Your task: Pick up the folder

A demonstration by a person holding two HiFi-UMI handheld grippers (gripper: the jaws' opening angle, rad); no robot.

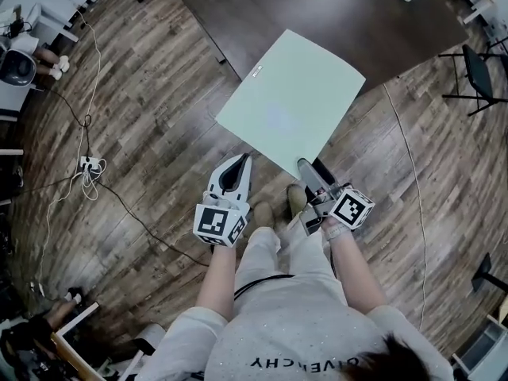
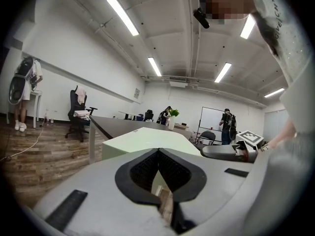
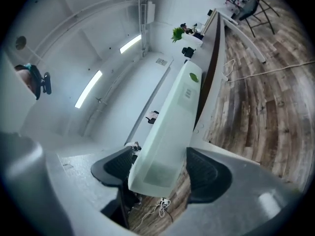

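Note:
A pale green folder (image 1: 290, 98) lies flat, its far half over the corner of a dark table (image 1: 333, 6) and its near half out over the wooden floor. My right gripper (image 1: 305, 165) is at the folder's near edge. In the right gripper view the folder (image 3: 177, 117) runs between the jaws of this gripper (image 3: 158, 156), close to the left pad, with floor showing between it and the right pad; the jaws are open. My left gripper (image 1: 244, 159) hovers just left of the folder's near corner, shut and empty. In the left gripper view the folder (image 2: 147, 136) lies beyond the closed tips (image 2: 158, 152).
The person's shoes (image 1: 274, 209) stand right below the grippers. A power strip with cables (image 1: 89, 165) lies on the floor to the left. A black chair (image 1: 476, 74) stands at the right. Office chairs (image 2: 78, 114) and people (image 2: 227, 124) are far back in the room.

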